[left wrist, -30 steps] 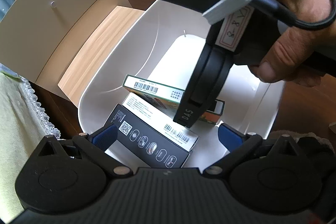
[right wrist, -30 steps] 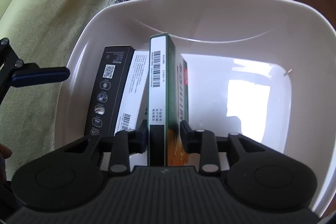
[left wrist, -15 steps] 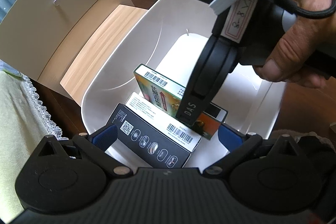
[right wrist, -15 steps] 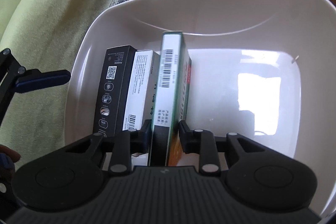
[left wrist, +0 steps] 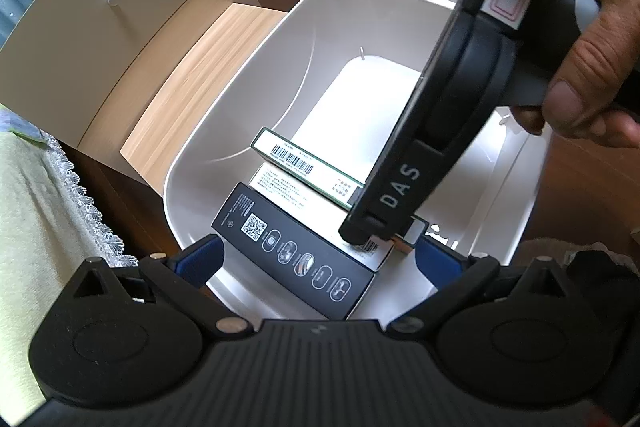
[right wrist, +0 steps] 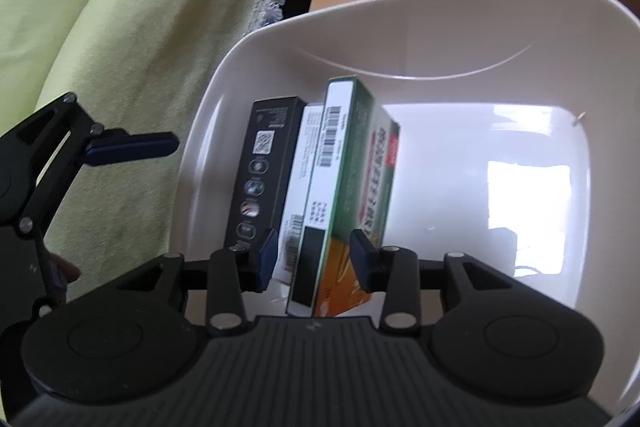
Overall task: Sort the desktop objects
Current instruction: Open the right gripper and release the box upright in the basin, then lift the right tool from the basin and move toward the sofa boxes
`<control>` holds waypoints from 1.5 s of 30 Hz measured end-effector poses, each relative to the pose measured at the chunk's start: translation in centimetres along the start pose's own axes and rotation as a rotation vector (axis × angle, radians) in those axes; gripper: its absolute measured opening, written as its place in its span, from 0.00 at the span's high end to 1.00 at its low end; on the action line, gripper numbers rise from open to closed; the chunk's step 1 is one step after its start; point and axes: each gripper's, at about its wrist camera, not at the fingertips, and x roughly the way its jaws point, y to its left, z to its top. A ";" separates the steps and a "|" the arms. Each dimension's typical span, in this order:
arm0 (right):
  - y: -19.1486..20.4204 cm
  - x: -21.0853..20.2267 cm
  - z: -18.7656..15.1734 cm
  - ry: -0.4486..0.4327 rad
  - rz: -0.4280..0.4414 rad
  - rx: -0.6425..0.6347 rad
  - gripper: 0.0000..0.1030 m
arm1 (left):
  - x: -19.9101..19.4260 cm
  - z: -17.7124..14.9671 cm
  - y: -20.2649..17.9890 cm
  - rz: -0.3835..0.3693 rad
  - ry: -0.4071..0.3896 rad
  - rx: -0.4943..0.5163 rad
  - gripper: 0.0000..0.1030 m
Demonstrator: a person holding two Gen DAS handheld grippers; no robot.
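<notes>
Left view: the left gripper (left wrist: 316,255) is spread wide over the white bin (left wrist: 248,131). Inside lie a black box (left wrist: 292,251), a white box (left wrist: 288,187) and a green box (left wrist: 308,167).

Right view: the right gripper (right wrist: 314,257) is open around the green box (right wrist: 344,167), not squeezing it.

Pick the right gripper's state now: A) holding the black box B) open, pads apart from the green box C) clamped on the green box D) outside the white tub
B: the right gripper is open, and gaps show between each pad and the green box standing in the white tub.
</notes>
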 end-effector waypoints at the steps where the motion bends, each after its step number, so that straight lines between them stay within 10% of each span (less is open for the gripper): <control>1: 0.0 -0.1 -0.1 -0.002 -0.002 -0.002 0.65 | 0.0 0.0 0.0 0.000 0.001 -0.001 0.00; 23: 3.0 -9.2 -2.9 -0.193 -0.197 -0.176 0.45 | -3.1 -1.0 -0.8 0.015 0.005 -0.086 0.00; 45: 4.2 -15.3 -6.4 -0.246 -0.373 -0.284 0.01 | -7.4 -1.0 -1.6 0.055 -0.095 -0.116 0.00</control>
